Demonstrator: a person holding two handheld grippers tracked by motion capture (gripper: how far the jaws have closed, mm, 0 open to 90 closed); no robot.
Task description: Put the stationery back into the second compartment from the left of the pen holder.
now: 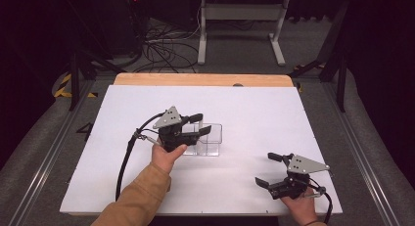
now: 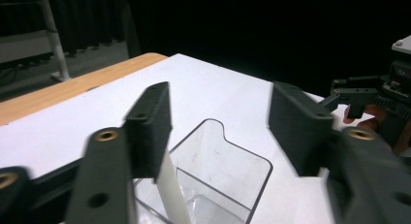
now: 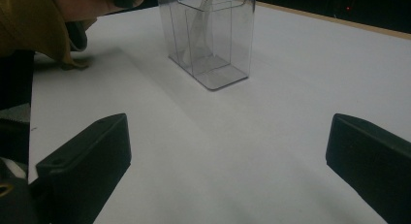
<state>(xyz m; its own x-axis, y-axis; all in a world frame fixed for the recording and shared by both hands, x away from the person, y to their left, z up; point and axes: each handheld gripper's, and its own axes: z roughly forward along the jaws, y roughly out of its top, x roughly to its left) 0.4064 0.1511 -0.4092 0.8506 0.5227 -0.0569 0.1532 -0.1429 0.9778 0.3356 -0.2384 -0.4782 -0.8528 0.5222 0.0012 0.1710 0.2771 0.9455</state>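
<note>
A white board [image 1: 122,113] covers the table and carries everything, with a strip of wood showing along its far edge. Near the middle of the board, a little toward the left edge, stands a clear plastic holder [image 1: 209,140] with divided compartments, upright and open at the top. The left gripper [image 1: 199,124] hangs over the holder's top, its jaws spread partly apart and pressing on nothing. In the left gripper view a white utensil handle [image 2: 172,192] leans against the inner side of one jaw and runs down into a compartment; its long axis is nearly vertical, tilted slightly, with the upper end poking above the rim and the lower end at the holder's floor. The right gripper view shows the same pale handle inside the clear walls. The right gripper [image 1: 268,169] rests near the near right corner of the board, well apart from the holder, jaws wide and empty.
</note>
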